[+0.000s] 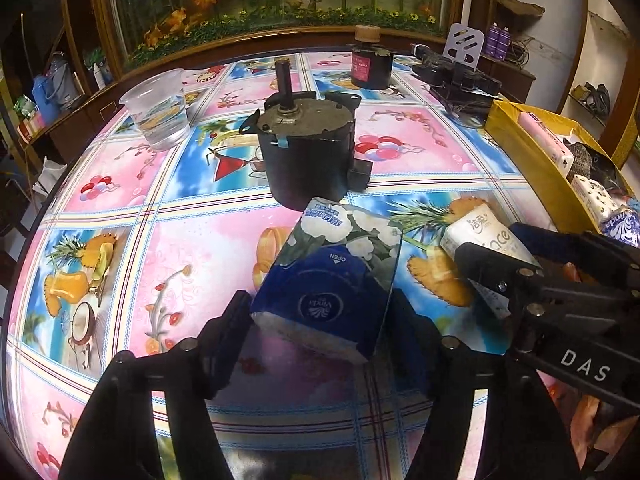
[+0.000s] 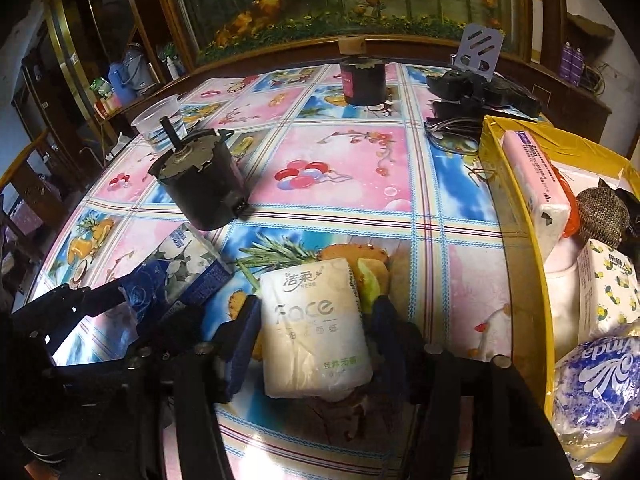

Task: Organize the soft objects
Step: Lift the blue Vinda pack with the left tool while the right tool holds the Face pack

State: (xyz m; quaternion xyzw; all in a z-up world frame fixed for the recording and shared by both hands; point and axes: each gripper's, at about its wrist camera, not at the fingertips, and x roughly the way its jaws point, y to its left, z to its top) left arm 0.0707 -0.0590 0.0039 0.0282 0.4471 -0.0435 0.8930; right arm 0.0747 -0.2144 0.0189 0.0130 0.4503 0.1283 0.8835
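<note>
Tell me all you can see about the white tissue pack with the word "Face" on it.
The white tissue pack is a soft block in thin, slightly crinkled plastic wrap, cream-white, with grey "Face" lettering, Chinese characters above and green print near its lower end. It lies on the patterned tablecloth over a pineapple picture, left of the yellow box. It sits between the fingers of the right tongs, whose pads do not clearly press on it.

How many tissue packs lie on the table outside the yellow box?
2: blue Vinda pack between left gripper's jaws, white Face pack between right gripper's jaws. None seems hidden.
</note>
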